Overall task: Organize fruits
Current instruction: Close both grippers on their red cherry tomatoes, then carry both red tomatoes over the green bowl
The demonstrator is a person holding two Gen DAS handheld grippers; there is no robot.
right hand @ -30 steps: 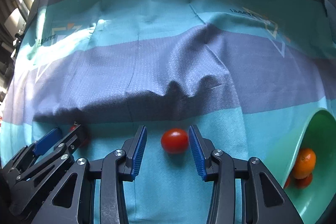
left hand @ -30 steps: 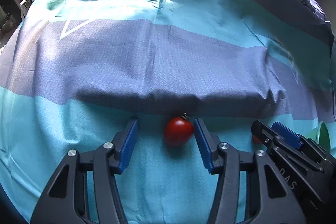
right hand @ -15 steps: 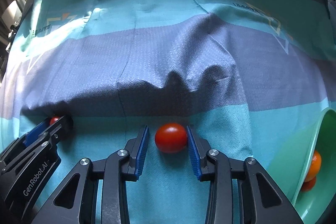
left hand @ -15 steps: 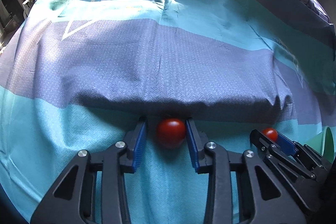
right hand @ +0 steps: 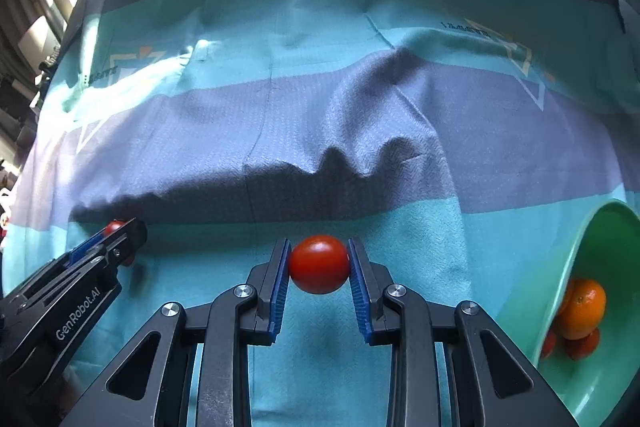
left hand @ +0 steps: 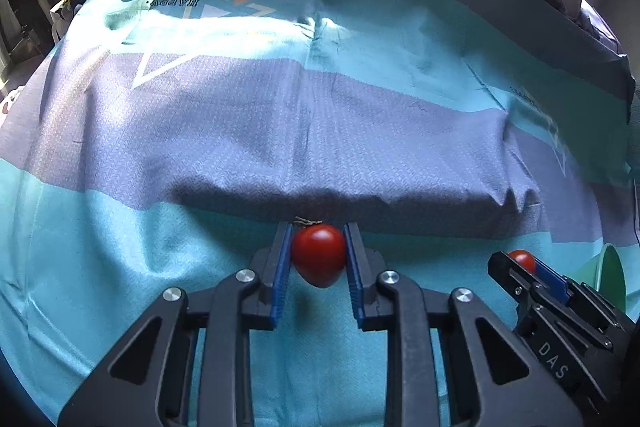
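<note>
In the left wrist view, my left gripper [left hand: 318, 230] is shut on a red tomato [left hand: 318, 259] with a dry stem, its blue pads pressing both sides just above the teal cloth [left hand: 120, 247]. In the right wrist view, my right gripper [right hand: 318, 245] is closing on a second red tomato [right hand: 319, 265], and both pads touch its sides. Each gripper also appears in the other view: the right gripper [left hand: 516, 265] at the lower right with its tomato [left hand: 523, 259], the left gripper [right hand: 122, 233] at the lower left with its tomato [right hand: 114, 227].
A green bowl [right hand: 580, 247] stands at the right edge with an orange [right hand: 582, 309] and other fruit inside; its rim [left hand: 610, 275] shows in the left wrist view. A raised fold of the purple cloth stripe [right hand: 340, 179] runs just beyond both grippers.
Both grippers have gone from wide open around their tomatoes to closed on them. Neither hand has shifted much.
</note>
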